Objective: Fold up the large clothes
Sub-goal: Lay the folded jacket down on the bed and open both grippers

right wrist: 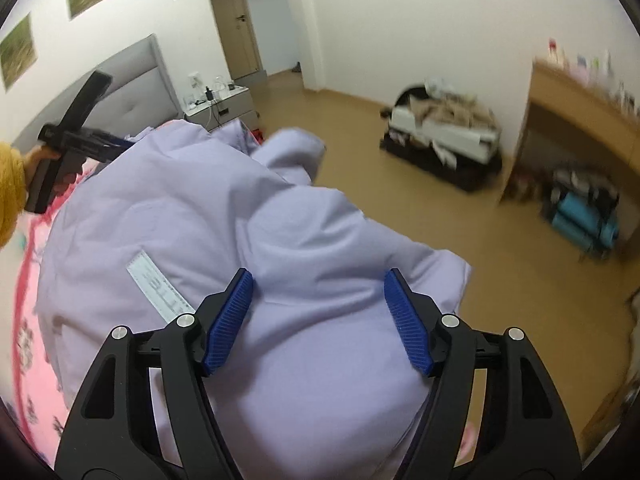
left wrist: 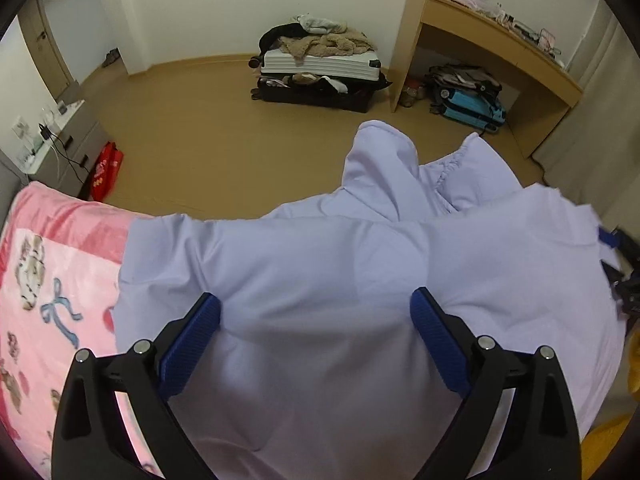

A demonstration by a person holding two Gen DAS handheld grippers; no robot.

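A large lavender padded jacket (left wrist: 320, 264) lies bunched on a pink patterned blanket (left wrist: 60, 264) on the bed, and one sleeve (left wrist: 380, 160) hangs out over the bed's edge. My left gripper (left wrist: 316, 302) hovers over the jacket's middle, its jaws wide apart with nothing pinched. My right gripper (right wrist: 319, 280) stands open over a puffed fold of the same jacket (right wrist: 192, 208), with fabric bulging between the blue pads (right wrist: 230, 320) but not squeezed. A white care label (right wrist: 158, 292) shows on the cloth. In the right wrist view, a hand in a yellow sleeve holds the left gripper (right wrist: 76, 140) at far left.
Past the bed is brown floor (left wrist: 200, 120). Stacked suitcases heaped with clothes (left wrist: 320, 76) stand against the far wall. A wooden desk (left wrist: 480, 40) with a blue bag (left wrist: 472, 108) under it is to the right. A grey nightstand (left wrist: 68, 136) and red bag (left wrist: 106, 172) are to the left.
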